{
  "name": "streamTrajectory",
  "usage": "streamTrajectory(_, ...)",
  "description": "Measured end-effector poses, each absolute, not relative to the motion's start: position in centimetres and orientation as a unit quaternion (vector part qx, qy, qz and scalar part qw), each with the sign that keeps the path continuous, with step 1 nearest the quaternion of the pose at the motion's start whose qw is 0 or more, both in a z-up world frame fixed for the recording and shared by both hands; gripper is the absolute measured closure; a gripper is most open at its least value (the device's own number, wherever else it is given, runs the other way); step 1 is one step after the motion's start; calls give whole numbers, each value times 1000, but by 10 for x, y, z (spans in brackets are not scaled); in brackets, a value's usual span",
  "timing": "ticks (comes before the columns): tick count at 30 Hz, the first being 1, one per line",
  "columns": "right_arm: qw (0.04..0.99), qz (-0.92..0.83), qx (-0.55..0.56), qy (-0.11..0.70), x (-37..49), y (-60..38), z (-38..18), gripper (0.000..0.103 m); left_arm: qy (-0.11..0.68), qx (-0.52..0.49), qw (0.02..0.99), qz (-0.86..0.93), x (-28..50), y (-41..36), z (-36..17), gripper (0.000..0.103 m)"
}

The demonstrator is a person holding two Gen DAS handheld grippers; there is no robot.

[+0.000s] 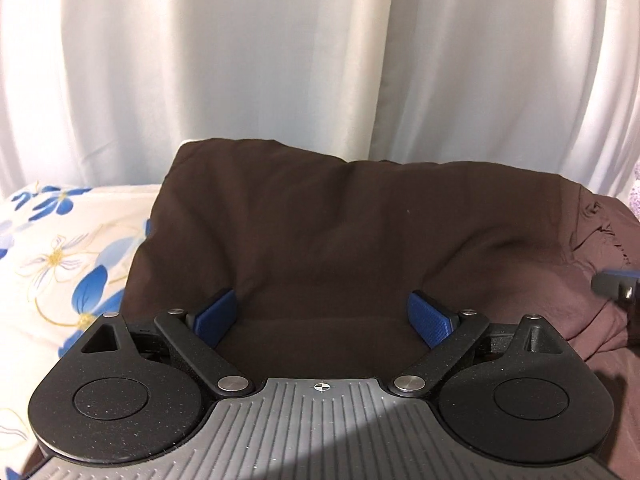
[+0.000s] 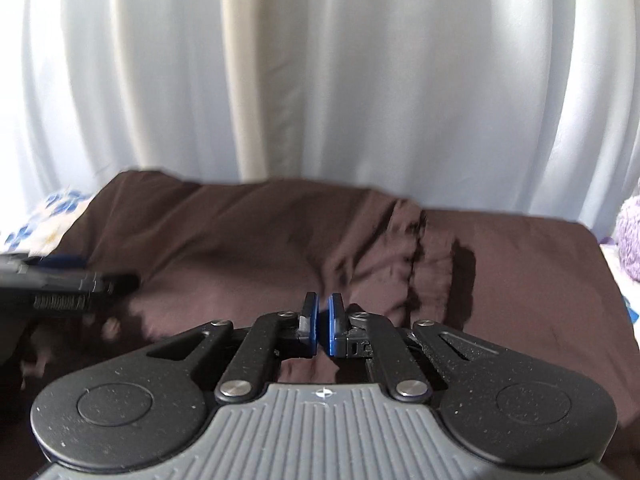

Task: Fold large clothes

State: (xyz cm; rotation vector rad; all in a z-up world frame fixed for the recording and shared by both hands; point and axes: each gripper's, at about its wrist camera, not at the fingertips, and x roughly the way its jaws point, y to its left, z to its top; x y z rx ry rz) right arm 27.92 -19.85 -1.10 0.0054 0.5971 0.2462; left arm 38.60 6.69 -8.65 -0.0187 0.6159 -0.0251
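Observation:
A large dark brown garment lies spread on a bed, with a folded bulge along its far side. My left gripper hovers low over its near part, jaws wide open, nothing between the blue pads. In the right wrist view the same garment shows a gathered, wrinkled seam right of centre. My right gripper sits just above the cloth with its pads drawn almost together; I see no fold rising between them. The left gripper appears blurred at that view's left edge, and the right gripper shows at the left view's right edge.
A cream bedsheet with blue flowers lies to the left of the garment. Pale curtains hang close behind the bed. A fuzzy purple thing rests at the far right.

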Motion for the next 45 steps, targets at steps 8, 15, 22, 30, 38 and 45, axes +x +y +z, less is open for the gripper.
streamTrajectory(8, 945, 118, -23, 306, 282, -194, -28, 100, 304, 17, 953, -4, 391, 63, -86, 5)
streamTrajectory(15, 933, 111, -25, 342, 265, -198, -7, 86, 367, 51, 929, 5, 374, 58, -61, 3)
streamTrajectory(22, 935, 129, 53, 326, 129, -283, 26, 39, 360, 23, 932, -34, 248, 75, -8, 0)
streamTrajectory(30, 920, 35, 123, 371, 11, -391, 15, 21, 433, -75, 896, 69, 140, 158, -11, 0)
streamTrajectory(38, 877, -16, 209, 433, -20, -447, -20, 41, 489, -121, 859, 86, 116, 198, -30, 0)
streamTrajectory(45, 849, 15, 257, 462, -27, -471, -33, 41, 503, -179, 845, 36, 100, 209, -34, 0)
